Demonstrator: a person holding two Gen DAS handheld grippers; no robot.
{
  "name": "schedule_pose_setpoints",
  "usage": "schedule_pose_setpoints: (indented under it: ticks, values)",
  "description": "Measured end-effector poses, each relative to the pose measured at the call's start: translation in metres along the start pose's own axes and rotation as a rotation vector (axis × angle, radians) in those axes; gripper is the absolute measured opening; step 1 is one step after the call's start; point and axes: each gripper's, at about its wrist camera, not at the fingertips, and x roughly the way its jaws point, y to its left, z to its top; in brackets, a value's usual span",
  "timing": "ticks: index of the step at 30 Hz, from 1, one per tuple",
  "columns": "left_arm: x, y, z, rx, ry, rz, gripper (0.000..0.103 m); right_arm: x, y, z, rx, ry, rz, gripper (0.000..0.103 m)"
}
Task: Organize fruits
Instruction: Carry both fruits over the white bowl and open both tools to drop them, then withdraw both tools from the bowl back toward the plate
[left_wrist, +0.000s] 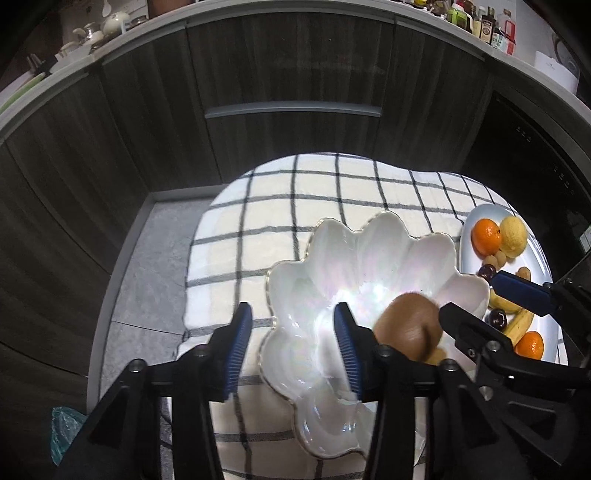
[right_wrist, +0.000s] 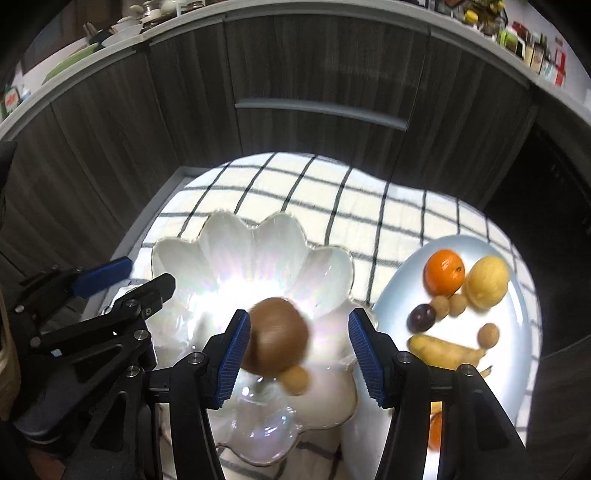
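Pearly white and scalloped like a shell, the glossy bowl (right_wrist: 258, 258) sits on a checked cloth (right_wrist: 332, 195) over the bench. In it lie a fuzzy brown kiwi (right_wrist: 277, 336), blurred, and a small round tan fruit (right_wrist: 295, 380), between the right gripper's (right_wrist: 297, 356) wide jaws, untouched. The left gripper (left_wrist: 291, 354) stands open over the bowl's rim.

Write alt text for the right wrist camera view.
A brown kiwi and a small tan fruit lie in a white scalloped bowl between the open right tongs. Beside it, a pale blue plate holds more fruit.
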Motion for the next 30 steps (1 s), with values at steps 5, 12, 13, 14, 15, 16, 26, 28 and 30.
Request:
schedule_pose_setpoints:
  ticks: [5,12,13,14,15,16,26,28,30]
  values:
    - [-0.011,-0.001,-0.005,0.015,-0.014,0.037,0.062,-0.006,-0.006,-0.005,0.016,0.0,-0.012,0.06]
    - [-0.033,-0.011,-0.019,0.016,-0.025,0.053,0.073,-0.032,-0.013,-0.025,0.02,-0.015,-0.051,0.062]
    - [-0.035,-0.014,-0.021,0.016,-0.027,0.054,0.075,-0.036,-0.016,-0.028,0.024,-0.017,-0.056,0.064]
    - [-0.04,-0.017,-0.023,0.015,-0.03,0.056,0.077,-0.042,-0.021,-0.032,0.033,-0.021,-0.061,0.065]
    - [-0.045,-0.021,-0.025,0.014,-0.034,0.052,0.079,-0.046,-0.025,-0.035,0.041,-0.024,-0.066,0.065]
    - [-0.047,-0.025,-0.026,0.014,-0.035,0.047,0.079,-0.051,-0.03,-0.038,0.051,-0.026,-0.073,0.067]
    - [-0.072,-0.098,-0.042,0.095,-0.035,-0.037,0.084,-0.092,-0.096,-0.086,0.173,-0.016,-0.181,0.075]
    - [-0.075,-0.114,-0.045,0.113,-0.032,-0.053,0.084,-0.097,-0.109,-0.096,0.197,-0.013,-0.197,0.076]
    - [-0.076,-0.128,-0.047,0.132,-0.026,-0.068,0.084,-0.101,-0.12,-0.104,0.219,-0.01,-0.214,0.076]
